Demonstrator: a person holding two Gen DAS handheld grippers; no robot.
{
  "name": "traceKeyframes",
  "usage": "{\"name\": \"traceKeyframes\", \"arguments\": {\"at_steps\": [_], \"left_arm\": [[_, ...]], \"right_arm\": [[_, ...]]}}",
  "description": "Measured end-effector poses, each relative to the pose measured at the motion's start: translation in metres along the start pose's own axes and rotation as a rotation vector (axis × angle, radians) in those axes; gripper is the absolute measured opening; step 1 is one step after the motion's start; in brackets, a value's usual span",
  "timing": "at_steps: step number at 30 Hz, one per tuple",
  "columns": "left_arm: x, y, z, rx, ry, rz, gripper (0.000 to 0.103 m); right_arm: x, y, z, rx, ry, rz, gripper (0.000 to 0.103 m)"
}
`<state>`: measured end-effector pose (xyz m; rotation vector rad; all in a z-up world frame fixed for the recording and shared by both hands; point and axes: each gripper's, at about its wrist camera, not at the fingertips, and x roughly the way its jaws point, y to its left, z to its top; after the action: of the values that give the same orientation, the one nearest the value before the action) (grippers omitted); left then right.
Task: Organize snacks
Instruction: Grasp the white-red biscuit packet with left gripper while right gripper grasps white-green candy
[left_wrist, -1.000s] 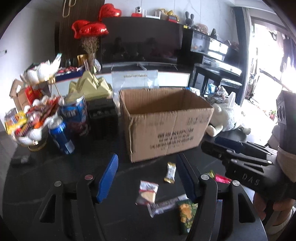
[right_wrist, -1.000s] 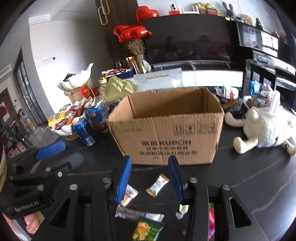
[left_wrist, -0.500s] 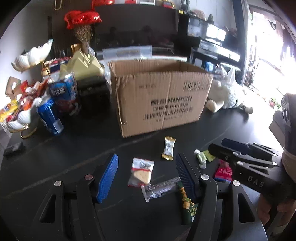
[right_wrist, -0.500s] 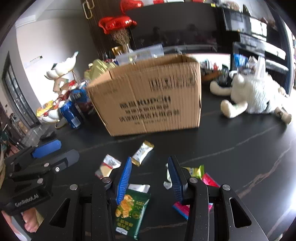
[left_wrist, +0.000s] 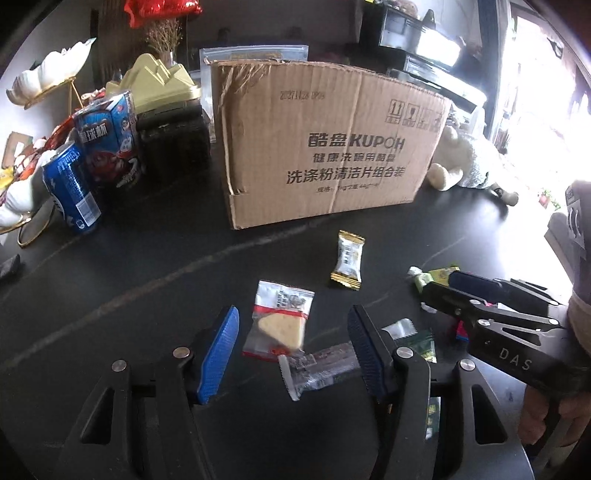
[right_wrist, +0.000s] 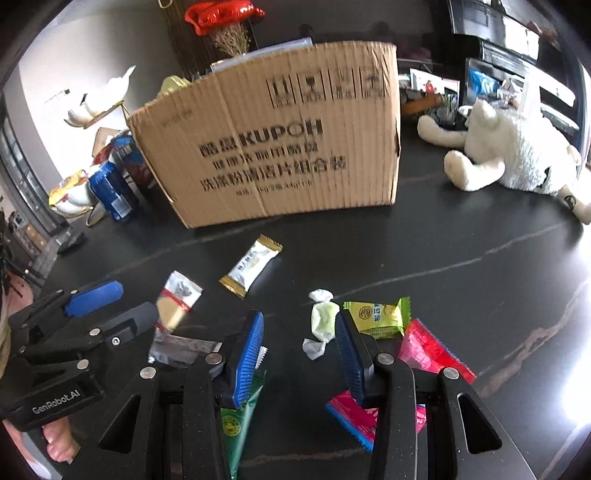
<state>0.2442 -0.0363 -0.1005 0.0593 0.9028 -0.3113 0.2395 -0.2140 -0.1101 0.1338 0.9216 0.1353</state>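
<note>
Loose snack packets lie on the black table (left_wrist: 129, 280) before a cardboard box (left_wrist: 325, 147). My left gripper (left_wrist: 291, 343) hangs low over a clear packet holding a yellow wedge (left_wrist: 280, 325) and a long silvery packet (left_wrist: 317, 369). Both lie between its blue pads; the jaws are closing but do not press on either. My right gripper (right_wrist: 299, 347) stands open around a pale green twisted candy (right_wrist: 321, 321), apart from it. Beside it are a yellow-green packet (right_wrist: 376, 317), a pink packet (right_wrist: 428, 350) and a dark green packet (right_wrist: 236, 417). A white gold-ended packet (right_wrist: 251, 266) lies nearer the box (right_wrist: 277, 147).
A blue can (left_wrist: 72, 188), a blue sweets carton (left_wrist: 110, 144) and a black box (left_wrist: 173, 144) stand left of the cardboard box. A white plush toy (right_wrist: 517, 155) lies to its right. The other gripper and a hand show at each view's edge.
Both grippers have come down toward the table and tilted further downward. The snacks now look larger and closer, and the inside of the box is out of sight.
</note>
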Motion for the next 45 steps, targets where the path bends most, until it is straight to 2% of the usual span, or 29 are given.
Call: {"name": "traceKeyframes", "arguments": {"at_steps": [9,21,24,28,30,37,45], "left_arm": [[0.017,0.004,-0.002,-0.008,0.033,0.000,0.055],[0.037,0.014,-0.005,-0.057,0.084,-0.024,0.052],[0.037,0.014,-0.004,-0.059,0.082,-0.022,0.051],[0.038,0.016,-0.005,-0.064,0.076,-0.002,0.040],[0.037,0.017,-0.005,-0.072,0.074,0.005,0.036],[0.033,0.017,-0.005,-0.075,0.060,0.009,0.034],[0.020,0.012,0.001,-0.052,0.012,0.013,0.034]], "right_arm": [[0.008,0.000,-0.001,-0.030,0.018,-0.036,0.041],[0.025,0.005,0.001,-0.063,0.055,-0.059,0.034],[0.026,0.006,0.000,-0.074,0.057,-0.060,0.031],[0.027,0.007,0.001,-0.081,0.050,-0.064,0.026],[0.028,0.006,0.002,-0.082,0.046,-0.066,0.021],[0.028,0.010,0.000,-0.104,0.033,-0.066,0.020],[0.012,0.014,0.003,-0.115,-0.023,-0.052,0.020]]}}
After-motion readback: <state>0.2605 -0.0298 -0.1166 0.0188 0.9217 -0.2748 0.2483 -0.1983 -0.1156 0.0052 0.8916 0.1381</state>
